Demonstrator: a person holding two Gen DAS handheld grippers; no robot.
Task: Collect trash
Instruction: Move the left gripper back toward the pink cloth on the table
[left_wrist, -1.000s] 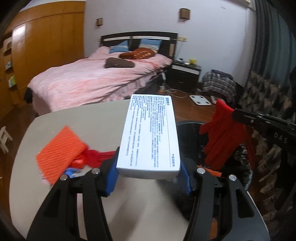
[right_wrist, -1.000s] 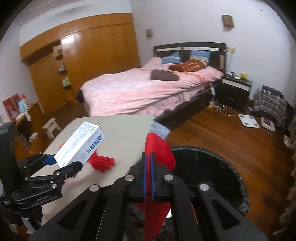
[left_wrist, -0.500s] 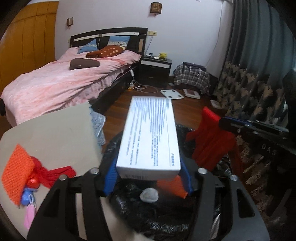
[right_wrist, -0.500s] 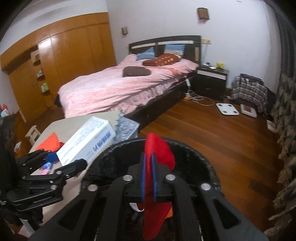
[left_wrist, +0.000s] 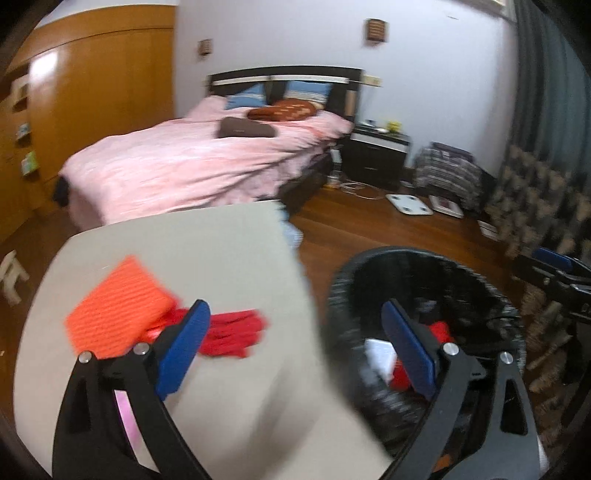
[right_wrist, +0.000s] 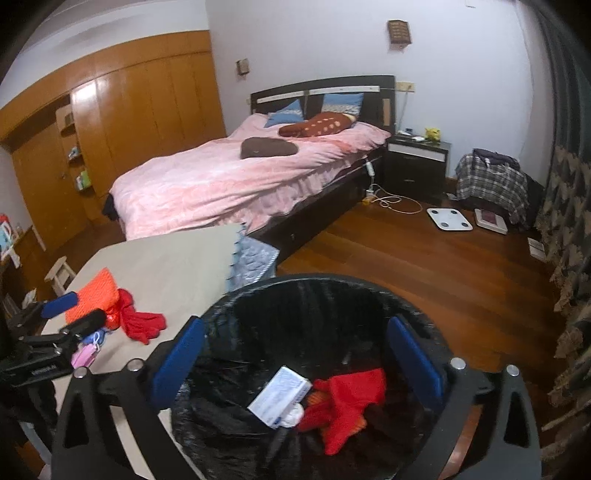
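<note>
Jaws of both grippers spread (nothing held) over bin (right_wrist: 369, 291); table (left_wrist: 221, 251) beside.

Bedroom: white walls (right_wrist: 314, 40); wooden wardrobe (right_wrist: 147, 122) left beyond the fingers; bed (right_wrist: 229, 177), pink cover, dark headboard, straight ahead; black nightstand (right_wrist: 415, 166) beside it; wood floor (right_wrist: 424, 266); patterned curtain (right_wrist: 569, 221) far right.

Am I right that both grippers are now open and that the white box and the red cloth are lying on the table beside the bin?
Not quite. Both the left gripper and right gripper are open, but the white box and red cloth lie inside the black bin, not on the table. The right wrist view shows this clearly.
</note>
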